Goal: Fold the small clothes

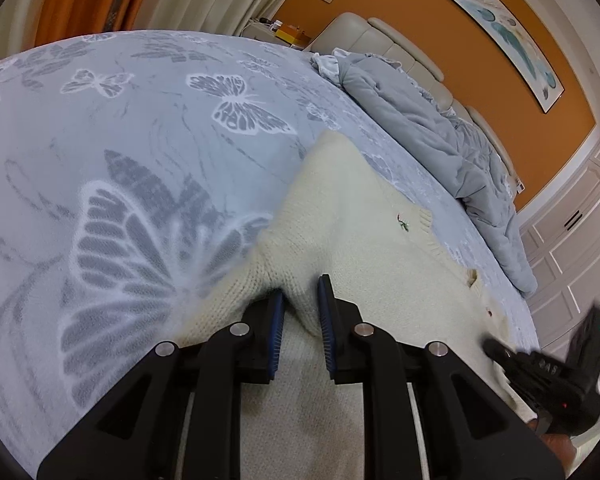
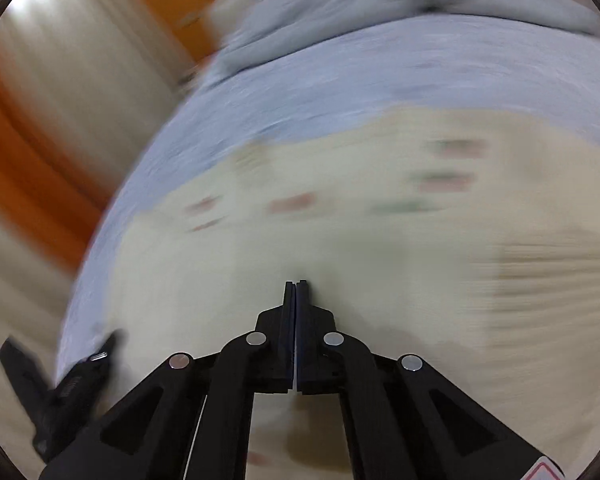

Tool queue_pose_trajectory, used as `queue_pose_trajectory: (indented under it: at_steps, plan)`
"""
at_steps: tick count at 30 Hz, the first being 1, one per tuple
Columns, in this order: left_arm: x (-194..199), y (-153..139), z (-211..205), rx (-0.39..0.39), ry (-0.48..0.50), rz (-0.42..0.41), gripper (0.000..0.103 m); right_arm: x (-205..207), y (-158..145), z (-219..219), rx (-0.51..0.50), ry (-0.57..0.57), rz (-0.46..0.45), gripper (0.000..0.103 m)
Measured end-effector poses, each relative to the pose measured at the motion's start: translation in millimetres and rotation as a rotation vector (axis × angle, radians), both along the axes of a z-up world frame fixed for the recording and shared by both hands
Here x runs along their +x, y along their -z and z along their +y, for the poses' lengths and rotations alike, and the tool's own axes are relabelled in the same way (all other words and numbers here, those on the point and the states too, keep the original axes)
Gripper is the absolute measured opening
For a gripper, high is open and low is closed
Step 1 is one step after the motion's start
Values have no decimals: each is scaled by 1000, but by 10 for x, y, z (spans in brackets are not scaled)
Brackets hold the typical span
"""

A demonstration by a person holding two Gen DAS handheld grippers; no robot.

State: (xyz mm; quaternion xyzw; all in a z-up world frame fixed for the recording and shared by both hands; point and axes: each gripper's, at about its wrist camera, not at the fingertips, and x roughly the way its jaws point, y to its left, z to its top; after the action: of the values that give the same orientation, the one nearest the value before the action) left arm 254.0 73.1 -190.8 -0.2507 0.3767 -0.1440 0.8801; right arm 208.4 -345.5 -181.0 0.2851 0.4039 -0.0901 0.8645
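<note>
While the left tool (image 1: 302,300) pinches the cream sweater (image 1: 352,216), the right tool (image 2: 296,286) is closed, holding nothing.

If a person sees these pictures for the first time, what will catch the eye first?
First, the cream knitted sweater spread on the grey bedsheet with large butterfly prints, a fold of it pinched in the left gripper. Then the orange wall behind the bed, at the top. In the blurred right wrist view, the right gripper is shut above the sweater.
</note>
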Motion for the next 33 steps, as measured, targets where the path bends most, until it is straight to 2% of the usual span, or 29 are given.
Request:
queue_pose_trajectory:
  at_steps: [1, 3, 4, 5, 6, 7, 9, 10, 12, 14, 15, 16, 18, 19, 20, 22, 24, 26, 27, 28, 29, 31, 32, 33]
  plan:
    - [4, 4, 0, -3, 0, -2, 17, -230, 42, -349, 18, 82, -6, 0]
    - [6, 16, 2, -6, 2, -3, 17, -566, 99, -773, 107, 159, -37, 0]
    - [9, 11, 0, -5, 2, -4, 17, -704, 71, -876, 113, 183, -35, 0]
    - [8, 12, -1, -4, 2, -3, 17, -776, 24, -885, 90, 196, -26, 0]
    - [16, 12, -2, -3, 1, -2, 17, -872, -83, -838, 43, 217, -14, 8]
    - [13, 11, -2, -3, 2, -2, 17, -929, -156, -778, 42, 197, -34, 13]
    - [-2, 19, 4, 2, 1, -1, 17, -986, -243, -602, 43, 132, -71, 13]
    - [-2, 21, 3, 3, 1, -1, 17, -935, -199, -500, 28, 100, -51, 12]
    - [-6, 19, 0, 5, 1, -1, 17, -884, 4, -535, -14, 83, 28, 0]
    - [-8, 19, 0, 3, 1, -2, 17, -980, 45, -660, 54, 116, -16, 0]
    - [-7, 19, 0, 4, 0, -2, 17, -1059, -7, -689, 57, 152, -14, 0]
    - [-7, 19, -2, 4, -1, -3, 17, -1089, -80, -664, 27, 175, -13, 3]
    - [4, 28, 2, 2, 0, -5, 17, -1157, -199, -586, -22, 150, -35, 12]
    - [10, 33, 6, 1, 0, -6, 17, -1137, -162, -537, -63, 122, 4, 13]
    - [15, 34, 11, -2, 0, -5, 17, -1097, -61, -517, -101, 104, 82, 12]
    - [18, 31, 5, 3, 1, 1, 17, -1179, -102, -515, -88, 110, 90, 11]
    - [36, 17, -10, 14, 1, 8, 17, -1394, -249, -442, -46, 155, 126, 26]
    - [59, -21, -11, 22, 5, 27, 18, -1695, -360, -332, -10, 161, 106, 36]
    - [56, -45, -8, 29, 15, 40, 19, -1923, -431, -239, -11, 157, 98, 50]
    - [20, -96, -5, 46, 45, 59, 22, -2160, -477, -142, -33, 157, 106, 60]
    - [-53, -147, 10, 61, 72, 76, 29, -2403, -498, -52, -59, 159, 121, 62]
    - [-383, -320, 85, 120, 132, 113, 65, -2769, -433, 79, -64, 154, 168, 64]
    - [-564, -407, 134, 152, 149, 108, 73, -2983, -393, 141, -49, 155, 203, 64]
    - [-731, -476, 173, 182, 161, 96, 91, -3116, -350, 166, -28, 163, 229, 64]
